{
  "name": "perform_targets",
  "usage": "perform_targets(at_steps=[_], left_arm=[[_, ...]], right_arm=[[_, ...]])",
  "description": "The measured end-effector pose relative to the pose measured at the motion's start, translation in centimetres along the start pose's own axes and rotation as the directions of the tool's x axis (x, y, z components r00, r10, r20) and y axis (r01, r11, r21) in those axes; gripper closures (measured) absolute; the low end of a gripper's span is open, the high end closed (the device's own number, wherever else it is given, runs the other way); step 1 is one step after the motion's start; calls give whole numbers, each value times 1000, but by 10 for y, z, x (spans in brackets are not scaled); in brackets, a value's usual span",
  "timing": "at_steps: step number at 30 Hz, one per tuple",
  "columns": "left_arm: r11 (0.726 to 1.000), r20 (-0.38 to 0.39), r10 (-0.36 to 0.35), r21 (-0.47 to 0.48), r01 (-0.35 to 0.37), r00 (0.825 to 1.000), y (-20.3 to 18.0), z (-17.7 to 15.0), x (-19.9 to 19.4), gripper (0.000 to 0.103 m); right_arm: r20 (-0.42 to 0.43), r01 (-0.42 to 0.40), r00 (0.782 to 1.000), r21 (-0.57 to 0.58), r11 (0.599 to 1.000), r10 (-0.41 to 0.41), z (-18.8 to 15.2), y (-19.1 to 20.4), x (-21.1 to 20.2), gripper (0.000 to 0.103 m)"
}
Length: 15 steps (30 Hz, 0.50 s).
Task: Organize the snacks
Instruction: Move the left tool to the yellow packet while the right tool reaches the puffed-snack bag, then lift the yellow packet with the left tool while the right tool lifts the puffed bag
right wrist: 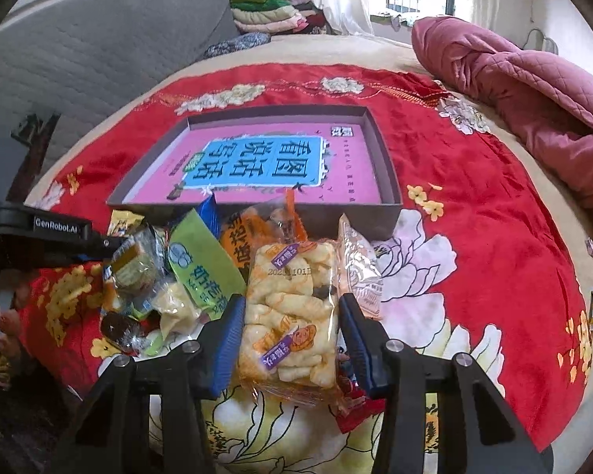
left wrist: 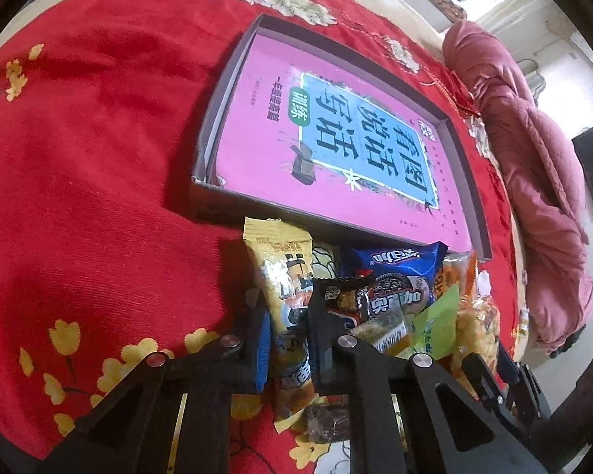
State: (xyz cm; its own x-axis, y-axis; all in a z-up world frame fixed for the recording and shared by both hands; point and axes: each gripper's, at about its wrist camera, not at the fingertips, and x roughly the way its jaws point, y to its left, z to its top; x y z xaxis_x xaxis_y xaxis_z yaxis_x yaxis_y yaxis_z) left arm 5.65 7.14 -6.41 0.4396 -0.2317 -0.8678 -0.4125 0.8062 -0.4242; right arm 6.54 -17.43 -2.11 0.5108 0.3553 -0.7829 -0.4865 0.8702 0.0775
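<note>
Left wrist view: the left hand-held gripper (left wrist: 288, 335) is pinching the yellow snack packet (left wrist: 280, 272) tight, at the near edge of the snack pile on the red floral bedspread (left wrist: 99, 138). The right wrist view is showing more: the right hand-held gripper (right wrist: 292, 331) is clamping the clear bag of puffed rice crackers (right wrist: 288, 312), with the shallow box (right wrist: 387, 181) holding a pink book (right wrist: 257, 166) lying just behind the pile.
</note>
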Motion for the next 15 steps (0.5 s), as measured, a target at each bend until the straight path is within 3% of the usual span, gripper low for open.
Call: perform_targets(at_steps=[15], left_arm=[[999,86,-35,43,31,996,-4,-1,-36,87]], right_arm=[[55,-44,998,55,997,41,1,-10,-13,55]])
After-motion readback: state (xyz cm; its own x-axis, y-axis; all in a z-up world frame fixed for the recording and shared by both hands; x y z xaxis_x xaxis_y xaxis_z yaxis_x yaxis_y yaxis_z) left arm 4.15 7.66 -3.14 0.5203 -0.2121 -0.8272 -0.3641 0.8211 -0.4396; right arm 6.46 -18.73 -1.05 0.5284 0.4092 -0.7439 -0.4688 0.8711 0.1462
